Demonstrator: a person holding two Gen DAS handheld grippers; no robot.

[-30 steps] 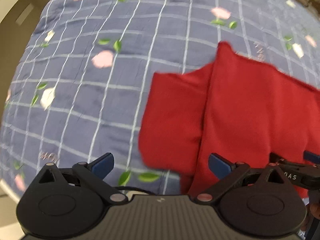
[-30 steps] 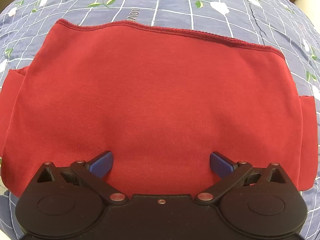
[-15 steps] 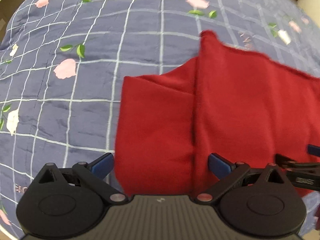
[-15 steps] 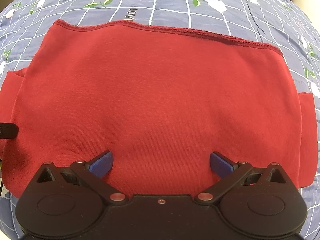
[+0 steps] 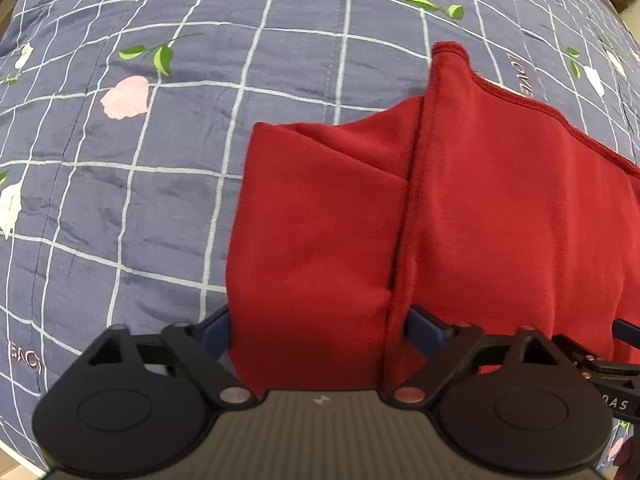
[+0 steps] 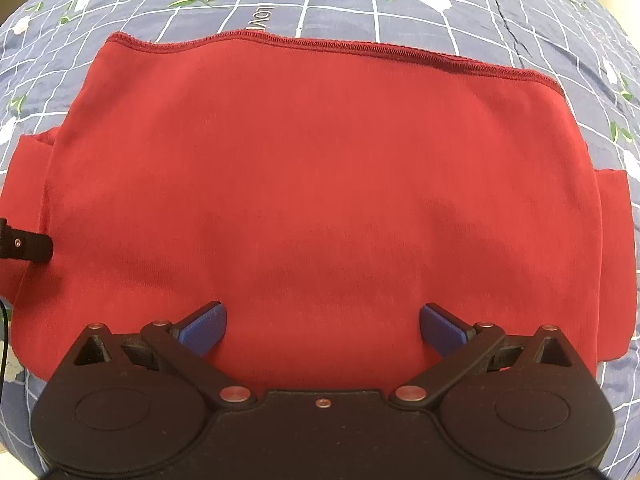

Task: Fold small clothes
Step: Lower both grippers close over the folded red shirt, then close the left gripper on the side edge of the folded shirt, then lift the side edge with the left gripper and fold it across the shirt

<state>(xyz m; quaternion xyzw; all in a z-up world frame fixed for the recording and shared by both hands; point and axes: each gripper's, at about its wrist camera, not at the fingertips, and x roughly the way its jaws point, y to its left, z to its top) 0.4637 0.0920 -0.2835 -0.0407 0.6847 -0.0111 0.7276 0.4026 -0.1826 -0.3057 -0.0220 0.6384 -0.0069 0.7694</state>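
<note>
A small red garment [image 6: 320, 184] lies flat on the bedspread, its stitched hem along the far side. In the left wrist view its left sleeve [image 5: 316, 224] sticks out flat beside the body panel [image 5: 512, 216]. My left gripper [image 5: 320, 330] is open, and the sleeve's near end lies between its blue fingers [image 5: 424, 326]. My right gripper [image 6: 322, 326] stands open over the near middle of the garment, nothing pinched. The left gripper's black tip [image 6: 26, 246] shows at the left edge of the right wrist view, and the right gripper [image 5: 600, 360] shows low at the right of the left wrist view.
A blue checked bedspread [image 5: 160, 160] with pink and white flowers spreads under everything. Its printed lettering [image 6: 258, 20] shows beyond the hem. The bed's edge and pale floor appear at the frame corners.
My left gripper has swung right and moved in over the sleeve, which now lies between its open fingers. The right gripper has hardly moved.
</note>
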